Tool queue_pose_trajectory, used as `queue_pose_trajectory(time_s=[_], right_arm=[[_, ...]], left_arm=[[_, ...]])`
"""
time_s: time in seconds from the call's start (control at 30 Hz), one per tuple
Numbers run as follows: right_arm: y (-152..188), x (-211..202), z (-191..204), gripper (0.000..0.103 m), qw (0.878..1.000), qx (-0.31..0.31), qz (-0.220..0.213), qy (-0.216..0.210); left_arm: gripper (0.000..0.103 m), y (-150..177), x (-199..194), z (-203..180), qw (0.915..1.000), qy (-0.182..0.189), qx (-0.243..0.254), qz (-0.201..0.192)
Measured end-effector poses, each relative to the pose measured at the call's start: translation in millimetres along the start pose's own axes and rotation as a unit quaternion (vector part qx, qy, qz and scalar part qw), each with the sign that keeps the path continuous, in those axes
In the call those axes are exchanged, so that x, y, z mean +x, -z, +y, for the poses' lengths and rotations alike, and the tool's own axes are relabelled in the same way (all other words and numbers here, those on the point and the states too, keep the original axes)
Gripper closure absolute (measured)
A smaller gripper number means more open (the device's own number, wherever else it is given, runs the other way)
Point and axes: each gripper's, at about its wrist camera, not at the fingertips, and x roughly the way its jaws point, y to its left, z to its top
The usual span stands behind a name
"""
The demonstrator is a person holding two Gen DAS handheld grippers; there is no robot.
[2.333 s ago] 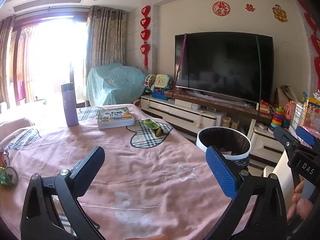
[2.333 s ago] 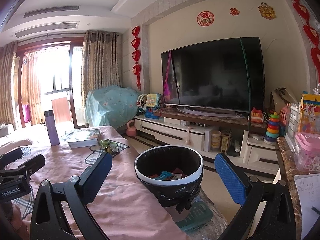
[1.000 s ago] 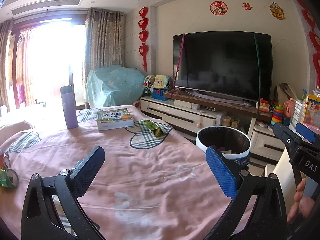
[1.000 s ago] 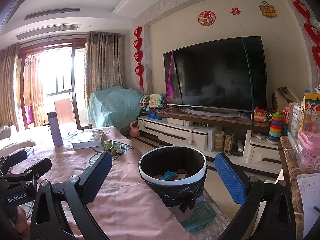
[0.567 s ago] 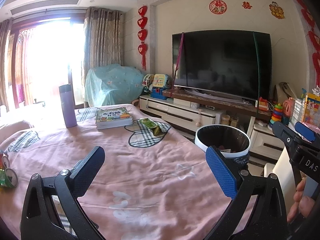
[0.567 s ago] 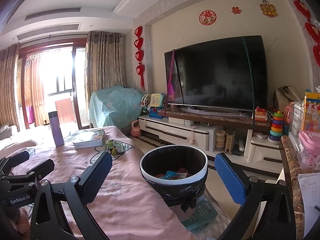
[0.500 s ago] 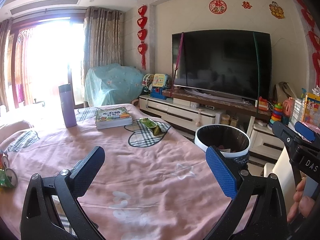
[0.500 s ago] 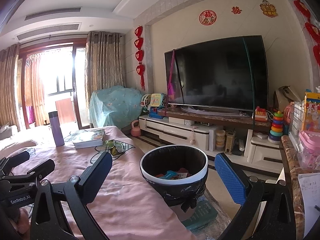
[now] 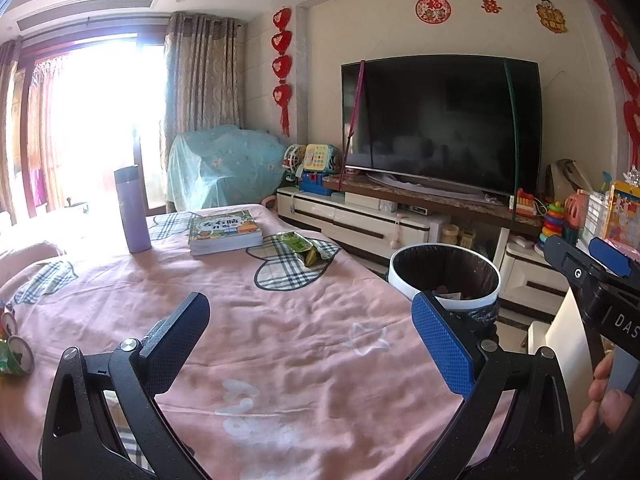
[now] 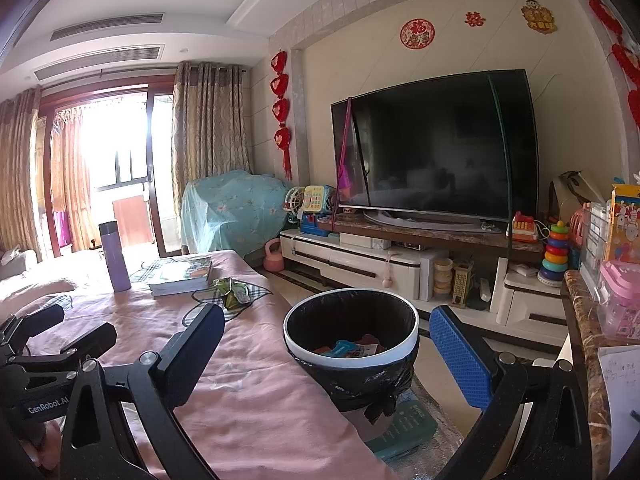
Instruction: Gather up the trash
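Wrapper lies ahead of both tongs.
Wrapper point(image 9: 301, 246) beyond left tongs point(image 9: 312, 338), nearer them (both gape empty); right tongs point(image 10: 326, 354) frame bin point(image 10: 351, 326).

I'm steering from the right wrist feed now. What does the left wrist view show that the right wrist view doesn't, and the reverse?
Only the left wrist view: small colourful items at the table's near left edge, and the right gripper with fingers of the hand holding it.

Only the right wrist view: the trash inside the black-lined white-rimmed bin, a teal box on the floor under it, and the left gripper.

Both: the green crumpled wrapper on the pink tablecloth, the stack of books, the purple bottle, each gripper open and empty.
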Motion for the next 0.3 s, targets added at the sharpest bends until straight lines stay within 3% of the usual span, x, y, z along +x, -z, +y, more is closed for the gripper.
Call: queue_pose_trajectory(time_s=[0.3], right_arm=[[4.8,5.4,3.0,0.0,1.0,0.002,0.008,-0.004]], left_arm=[[0.0,1.3,5.7,7.1,0.9999,0.004,-0.008,0.007]])
